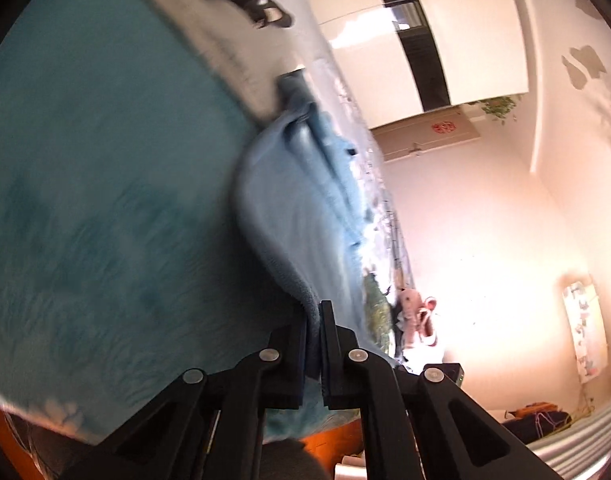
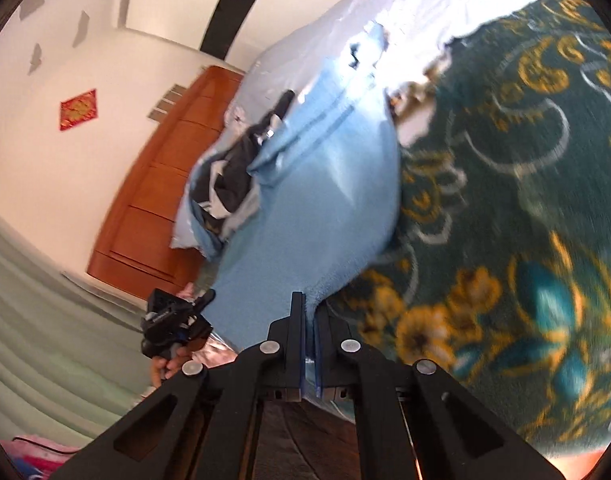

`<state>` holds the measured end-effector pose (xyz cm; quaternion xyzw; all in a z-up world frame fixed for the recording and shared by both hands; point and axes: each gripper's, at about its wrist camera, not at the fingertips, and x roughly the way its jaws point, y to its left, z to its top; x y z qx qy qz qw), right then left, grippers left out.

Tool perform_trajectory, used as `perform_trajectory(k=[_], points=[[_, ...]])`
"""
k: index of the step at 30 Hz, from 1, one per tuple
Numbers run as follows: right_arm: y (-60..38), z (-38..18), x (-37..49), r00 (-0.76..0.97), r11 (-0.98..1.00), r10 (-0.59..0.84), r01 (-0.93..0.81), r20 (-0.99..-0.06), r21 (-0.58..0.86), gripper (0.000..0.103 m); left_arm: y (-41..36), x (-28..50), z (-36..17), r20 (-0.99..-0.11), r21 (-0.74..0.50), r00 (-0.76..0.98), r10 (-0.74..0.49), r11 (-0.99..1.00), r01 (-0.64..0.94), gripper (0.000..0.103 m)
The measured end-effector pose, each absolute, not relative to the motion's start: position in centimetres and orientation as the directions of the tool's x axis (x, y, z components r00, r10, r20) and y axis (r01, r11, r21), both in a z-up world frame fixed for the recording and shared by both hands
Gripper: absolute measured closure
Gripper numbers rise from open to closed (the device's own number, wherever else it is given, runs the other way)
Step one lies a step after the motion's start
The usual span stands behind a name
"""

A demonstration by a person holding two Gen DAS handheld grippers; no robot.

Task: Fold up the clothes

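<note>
Both grippers pinch a light blue fleece garment (image 2: pixel 317 184) by its edge. The left gripper (image 1: pixel 314 320) has its jaws nearly closed on the cloth, which rises ahead of them. The right gripper (image 2: pixel 310 308) does likewise; beside its jaws lies a green floral blanket (image 2: pixel 505 200) on the bed

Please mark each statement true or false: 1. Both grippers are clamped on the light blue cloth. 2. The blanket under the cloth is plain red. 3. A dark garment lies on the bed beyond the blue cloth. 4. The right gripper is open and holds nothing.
1. True: the left gripper and the right gripper each pinch the light blue cloth.
2. False: the blanket is dark green with yellow flowers.
3. True: the dark garment lies there.
4. False: it is shut on the cloth.
</note>
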<state>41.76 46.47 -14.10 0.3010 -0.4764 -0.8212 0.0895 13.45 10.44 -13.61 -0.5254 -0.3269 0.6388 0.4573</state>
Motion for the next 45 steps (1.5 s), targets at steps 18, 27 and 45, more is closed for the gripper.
perform_trajectory(k=[18,27,45], points=[[60.4,-6.5,22.7,-0.879,-0.556,-0.238,-0.226,-0.414,0.8,0.1,28.1,-8.2,-8.1,-0.488,-0.813,-0.097,0.867,-0.493,-0.311,0.097],[64.5,-11.6,16.2,-0.796,-0.528,-0.2,-0.404,-0.571,0.747,0.1,32.2,-12.6,-14.0,-0.577,-0.774,-0.082,0.813,-0.576,-0.263,0.086],[63.4,-7.8,21.2,-0.822,-0.616,-0.07,-0.411,-0.566,0.672,0.049,25.6,-5.2,-11.7,-0.596,-0.691,-0.204,0.776,-0.626,-0.362,0.021]])
